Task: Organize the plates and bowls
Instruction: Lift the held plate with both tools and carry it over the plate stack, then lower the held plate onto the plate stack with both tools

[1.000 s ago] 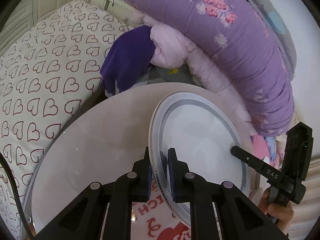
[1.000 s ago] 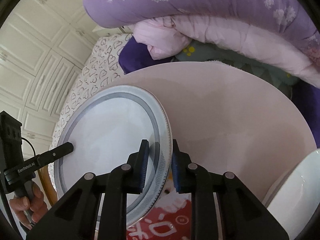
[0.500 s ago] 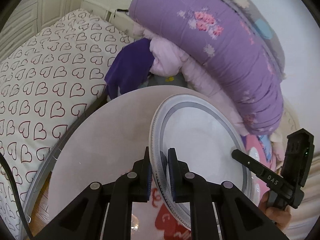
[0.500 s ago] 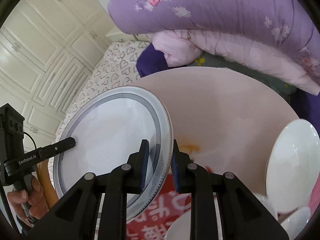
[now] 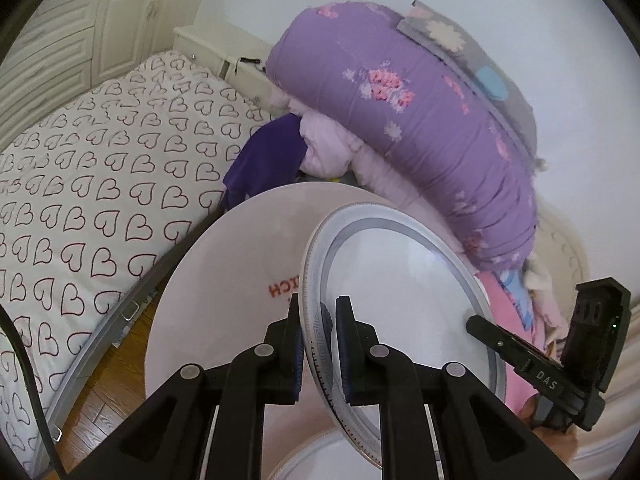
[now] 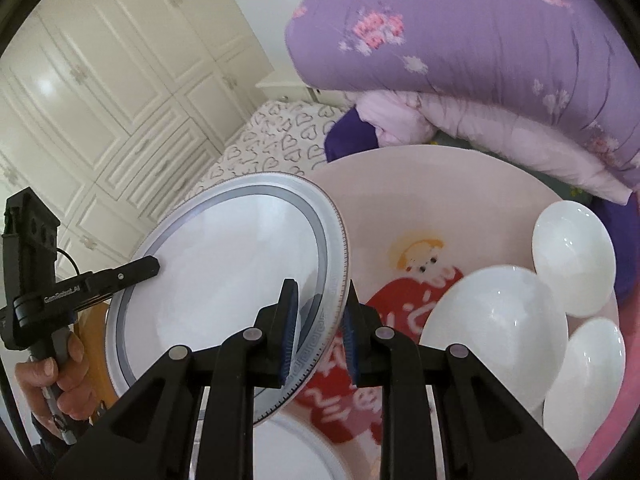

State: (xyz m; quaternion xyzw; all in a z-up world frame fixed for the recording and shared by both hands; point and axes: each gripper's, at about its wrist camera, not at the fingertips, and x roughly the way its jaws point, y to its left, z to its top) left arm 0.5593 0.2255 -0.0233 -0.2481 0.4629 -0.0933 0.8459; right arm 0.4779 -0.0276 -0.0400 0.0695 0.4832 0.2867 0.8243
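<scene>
With my left gripper (image 5: pixel 318 344) and right gripper (image 6: pixel 318 332) each clamped on opposite rims of the grey-ringed plate (image 6: pixel 224 280), I've lifted it clear of the round table (image 6: pixel 440 200), so white bowls (image 6: pixel 496 320) now show beyond my right jaws, likely for stacking.

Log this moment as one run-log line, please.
held: grey-rimmed white round plate | left tongs: shut on rim | right tongs: shut on opposite rim | plate: off the round pink table | white bowls: on table
</scene>
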